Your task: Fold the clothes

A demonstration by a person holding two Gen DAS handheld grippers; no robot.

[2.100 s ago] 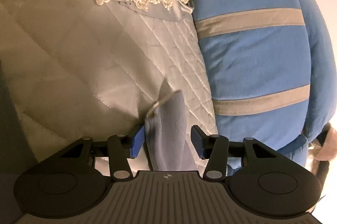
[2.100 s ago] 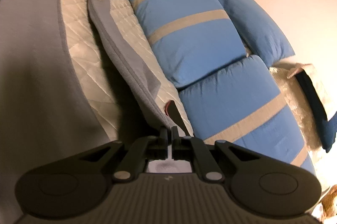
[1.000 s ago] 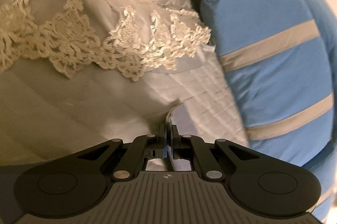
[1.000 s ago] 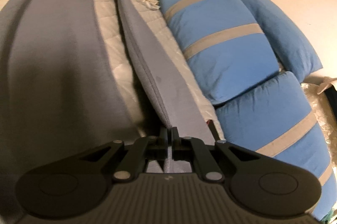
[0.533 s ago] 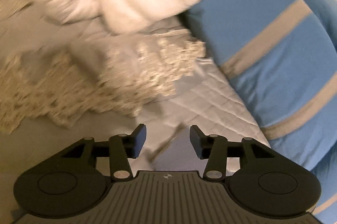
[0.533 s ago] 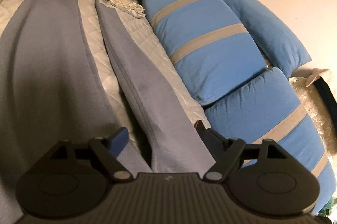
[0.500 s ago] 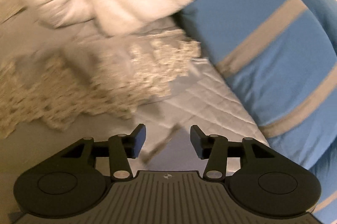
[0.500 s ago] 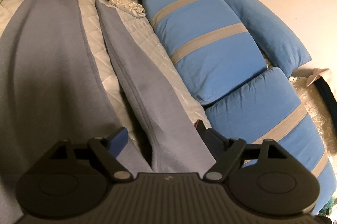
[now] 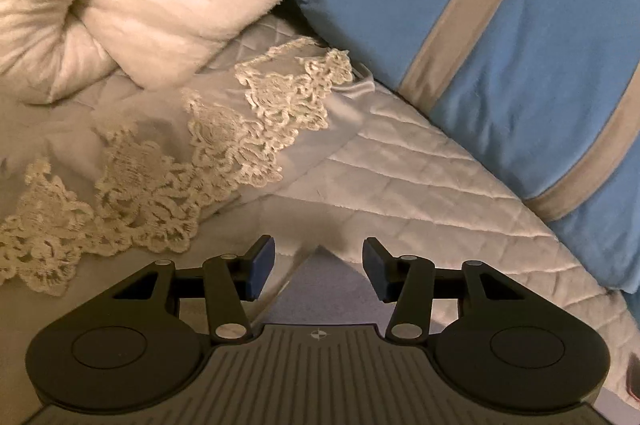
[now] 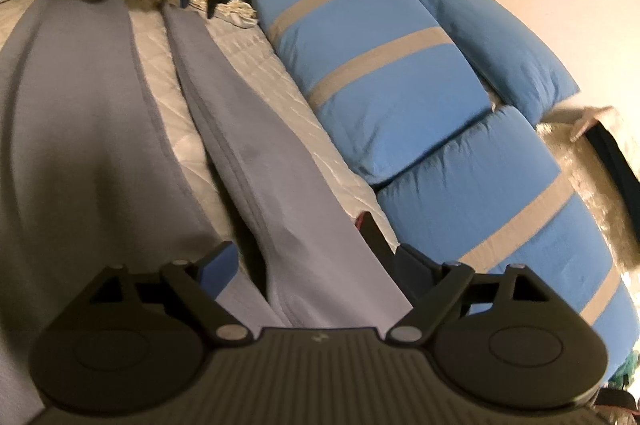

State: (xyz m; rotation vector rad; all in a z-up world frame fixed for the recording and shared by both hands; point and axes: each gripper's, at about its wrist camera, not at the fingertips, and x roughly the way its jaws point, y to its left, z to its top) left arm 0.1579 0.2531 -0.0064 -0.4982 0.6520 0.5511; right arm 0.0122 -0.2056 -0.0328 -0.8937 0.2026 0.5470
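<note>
Grey-lavender knit garment (image 10: 72, 129) spread flat on white quilted bedcover (image 10: 160, 57), broad panel at left. Long narrow folded strip (image 10: 256, 161) lies beside it, bare quilt between, running from near edge to far pointed corner (image 9: 320, 277). Stitched hem lines along strip's left edge. Fabric smooth, few creases.

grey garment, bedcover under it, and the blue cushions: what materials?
Grey garment: soft matte knit, probably fleece or jersey; it drapes limp, with a stitched edge.
Bedcover: quilted fabric with a slight satin sheen; diamond stitch lines show.
Blue cushions: matte woven or brushed cloth over plump filling, with sewn-on beige bands. Fibre cannot be told.
</note>
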